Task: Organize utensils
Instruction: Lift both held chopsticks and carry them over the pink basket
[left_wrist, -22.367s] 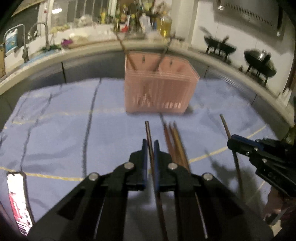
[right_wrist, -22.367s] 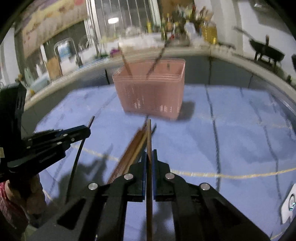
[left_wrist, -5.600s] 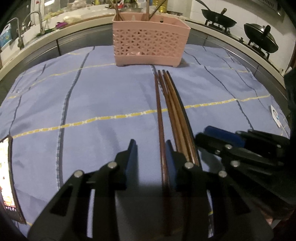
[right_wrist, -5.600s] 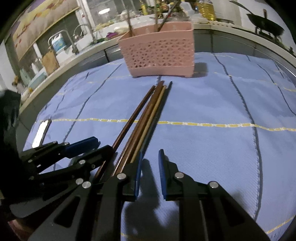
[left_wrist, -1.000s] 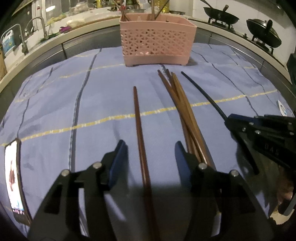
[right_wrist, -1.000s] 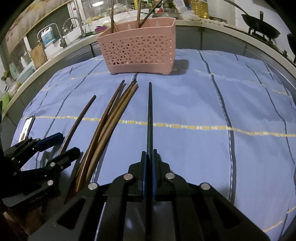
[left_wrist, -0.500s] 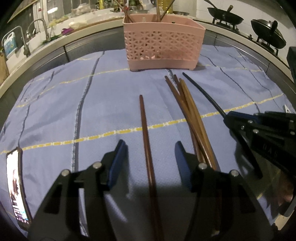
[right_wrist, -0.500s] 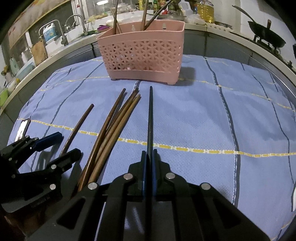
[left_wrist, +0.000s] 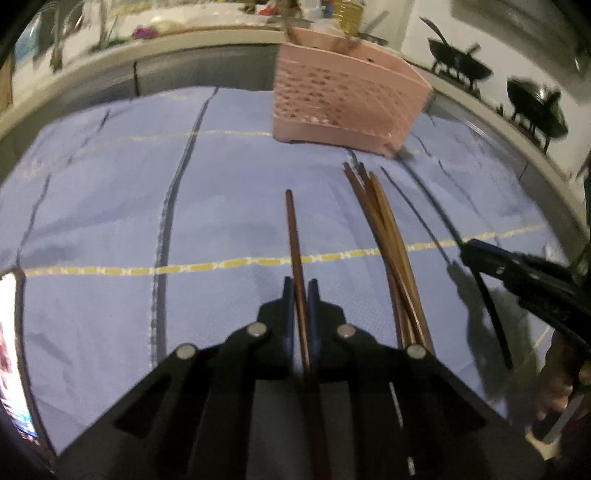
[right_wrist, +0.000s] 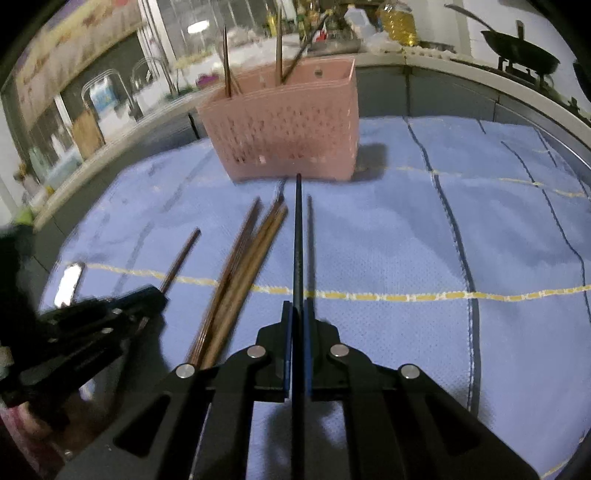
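**Brown and black chopsticks pinched, both aimed at the pink basket**

Blur smeared the pink basket (left_wrist: 347, 107); its contents were indistinct. The left gripper (left_wrist: 300, 291) had clamped the brown chopstick (left_wrist: 293, 236), whose rear end was hidden under the gripper. The right gripper (right_wrist: 297, 314) pinched the black chopstick (right_wrist: 297, 240). Loose chopsticks (left_wrist: 388, 240) lay between them on the blue cloth (left_wrist: 110, 221).

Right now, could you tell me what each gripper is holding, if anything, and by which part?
The left gripper clamps a brown chopstick near its near end. The right gripper clamps a black chopstick, also near its near end.
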